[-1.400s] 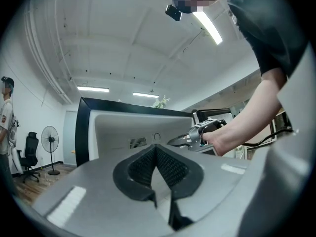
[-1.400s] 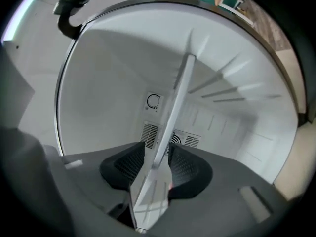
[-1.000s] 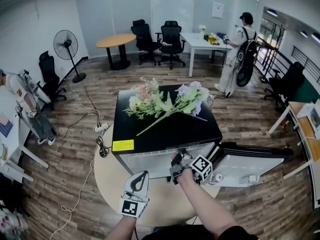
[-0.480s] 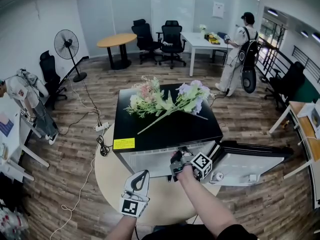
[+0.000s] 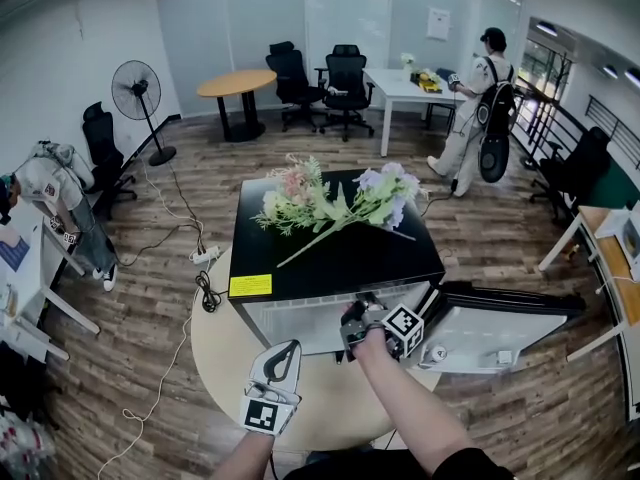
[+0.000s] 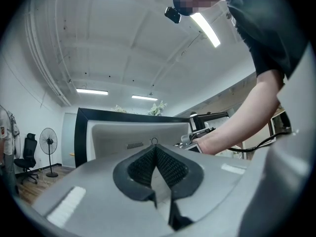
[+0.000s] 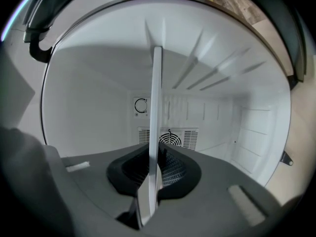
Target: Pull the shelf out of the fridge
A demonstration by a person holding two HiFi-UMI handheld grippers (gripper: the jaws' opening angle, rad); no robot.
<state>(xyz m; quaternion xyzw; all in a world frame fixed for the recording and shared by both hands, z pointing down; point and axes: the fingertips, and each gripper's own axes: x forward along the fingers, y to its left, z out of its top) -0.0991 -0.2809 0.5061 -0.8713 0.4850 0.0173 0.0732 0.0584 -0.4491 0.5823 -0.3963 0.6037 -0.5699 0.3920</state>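
Observation:
A small fridge (image 5: 330,258) with a black top stands on a round beige platform, its door (image 5: 500,328) swung open to the right. My right gripper (image 5: 358,330) is at the fridge's open front. In the right gripper view a thin white shelf (image 7: 156,107) runs edge-on from the white interior into the jaws. The right gripper (image 7: 154,157) is shut on the shelf's front edge. My left gripper (image 5: 275,368) hangs lower and nearer to me, off the fridge. Its pads (image 6: 155,154) meet with nothing between them.
A bunch of artificial flowers (image 5: 330,200) lies on the fridge top. Cables and a power strip (image 5: 200,258) trail over the wooden floor on the left. A person (image 5: 478,98) stands by a white table at the back right; another person (image 5: 50,183) bends at the left edge.
Both grippers stay almost where they were at the fridge front. The person at the left edge has shifted and bent over.

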